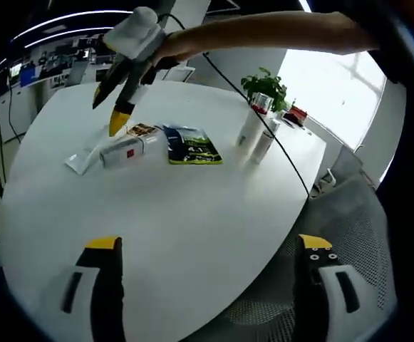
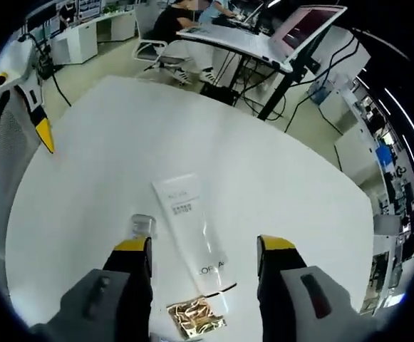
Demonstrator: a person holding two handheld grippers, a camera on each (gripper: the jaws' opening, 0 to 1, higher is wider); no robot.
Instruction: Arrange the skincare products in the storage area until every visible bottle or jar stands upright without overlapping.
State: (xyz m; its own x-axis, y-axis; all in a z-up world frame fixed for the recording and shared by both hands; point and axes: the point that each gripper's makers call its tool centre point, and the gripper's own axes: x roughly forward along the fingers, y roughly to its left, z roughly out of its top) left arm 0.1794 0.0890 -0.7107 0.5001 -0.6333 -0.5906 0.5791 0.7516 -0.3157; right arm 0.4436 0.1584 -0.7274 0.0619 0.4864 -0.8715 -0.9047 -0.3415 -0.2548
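Right gripper [image 2: 203,249] first: its jaws are spread wide w/ nothing between them, hanging just above the white tube [image 2: 191,231] that lies flat on the tabletop [image 2: 278,171]. The tube runs diagonally, flat crimped end away from us and gold cap [image 2: 196,317] at the near end, so the jaws straddle its body, which looks to us like a lineup for a pinch so it can be stood up. A small clear-capped bottle [image 2: 142,226] lies just beside the left jaw tip. In the left gripper view our own left gripper [image 1: 210,249] is also wide open and empty, held back near the tabletop edge over a mesh chair [image 1: 349,214], prob parked so it doesn't block anything. From there we see the right gripper [image 1: 117,107] tipped nose-down over the pile, a bare forearm [image 1: 264,32] reaching in from the upper right. The pile: a white box w/ red mark [image 1: 125,151] on its side, a green packet [image 1: 191,146] flat beside it, both touching or nearly so. Two white bottles [image 1: 255,135] stand upright well apart from that pile, near a potted plant [image 1: 265,87]. So imo most of the job is left: everything in the pile is lying down.
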